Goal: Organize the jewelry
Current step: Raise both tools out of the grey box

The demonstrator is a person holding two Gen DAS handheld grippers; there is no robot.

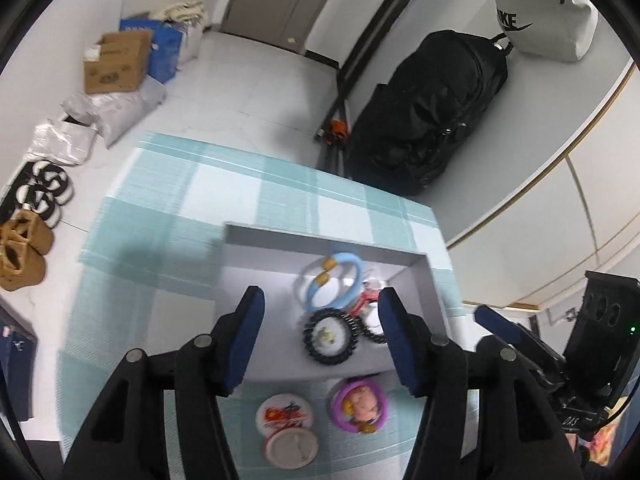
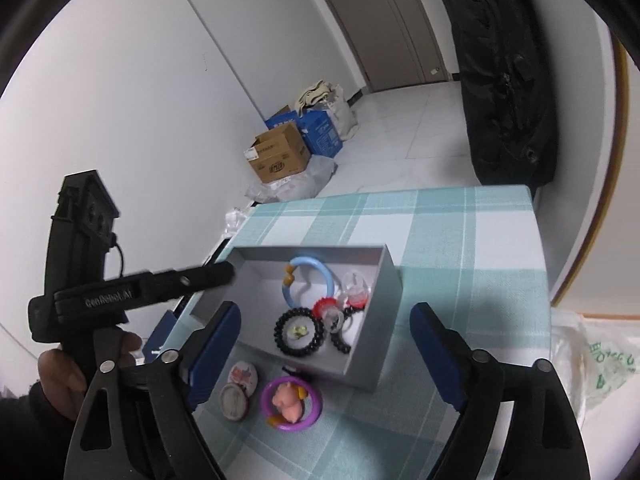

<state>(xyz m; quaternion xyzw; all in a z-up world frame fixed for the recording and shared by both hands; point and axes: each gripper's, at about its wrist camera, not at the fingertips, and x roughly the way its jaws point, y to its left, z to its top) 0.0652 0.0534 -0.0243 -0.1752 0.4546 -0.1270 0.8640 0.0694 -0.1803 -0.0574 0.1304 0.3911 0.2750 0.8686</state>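
both tools (image 1: 320,344) (image 2: 326,354) gape empty above the jewelry box (image 2: 372,364).

Matt grey cardboard box (image 2: 372,364) on woven checked cloth (image 2: 460,240); glossy plastic rings (image 2: 316,270) inside.

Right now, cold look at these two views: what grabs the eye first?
The grey box on the checked cloth, holding a light blue ring and black beaded bracelets. In front of it, outside the box, lie a purple ring with a pink figure and two round badges.
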